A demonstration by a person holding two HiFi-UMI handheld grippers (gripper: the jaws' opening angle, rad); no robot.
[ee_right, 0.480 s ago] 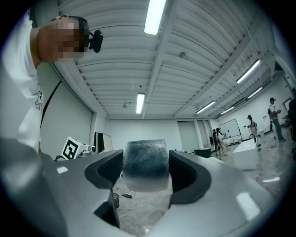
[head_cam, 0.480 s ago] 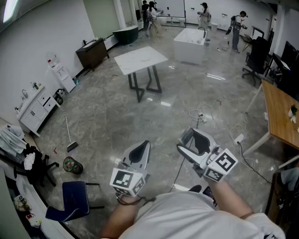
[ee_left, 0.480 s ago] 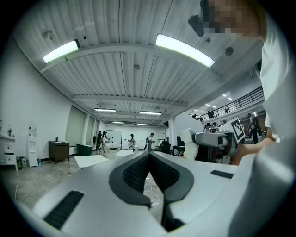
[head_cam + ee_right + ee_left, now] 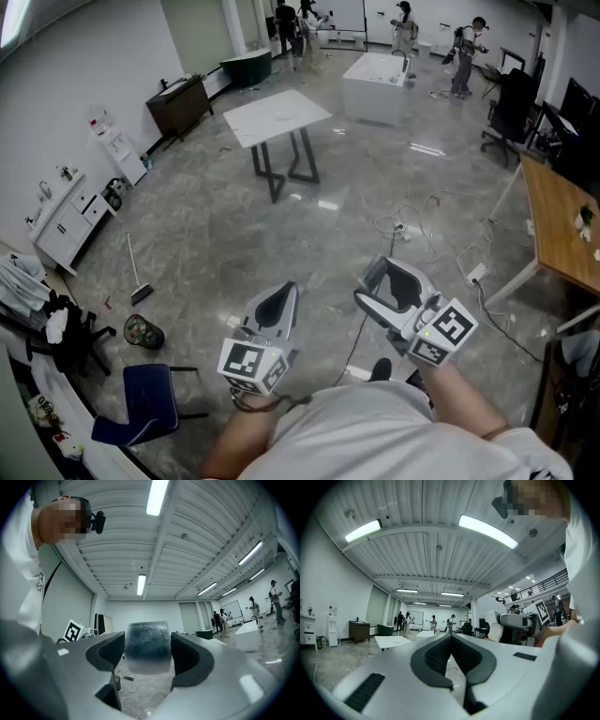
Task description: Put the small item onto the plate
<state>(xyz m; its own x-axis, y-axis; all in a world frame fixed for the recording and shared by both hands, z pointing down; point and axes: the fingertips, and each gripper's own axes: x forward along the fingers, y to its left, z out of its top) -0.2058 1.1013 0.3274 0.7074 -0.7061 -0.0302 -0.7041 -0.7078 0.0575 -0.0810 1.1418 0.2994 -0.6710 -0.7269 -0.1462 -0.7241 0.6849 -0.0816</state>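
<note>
Floor and what stands on it

A glossy grey floor point(image 4: 234, 234) is seen throughout. A white table point(image 4: 277, 114) on dark legs is set near the middle, with a white tub point(image 4: 375, 80) beyond it. Loose cables point(image 4: 412, 225) and a power strip point(image 4: 476, 275) are strewn at right, beside a wooden table point(image 4: 562, 234). A broom point(image 4: 141, 281), a small round bin point(image 4: 145, 331) and a blue chair point(image 4: 150, 398) are noted at lower left.

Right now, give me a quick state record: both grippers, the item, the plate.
left gripper: jaws together, nothing between them
right gripper: closed on a small dark block
plate: not in view
setting: person standing on a grey floor; white table far ahead
task stage: item held, not yet placed
</note>
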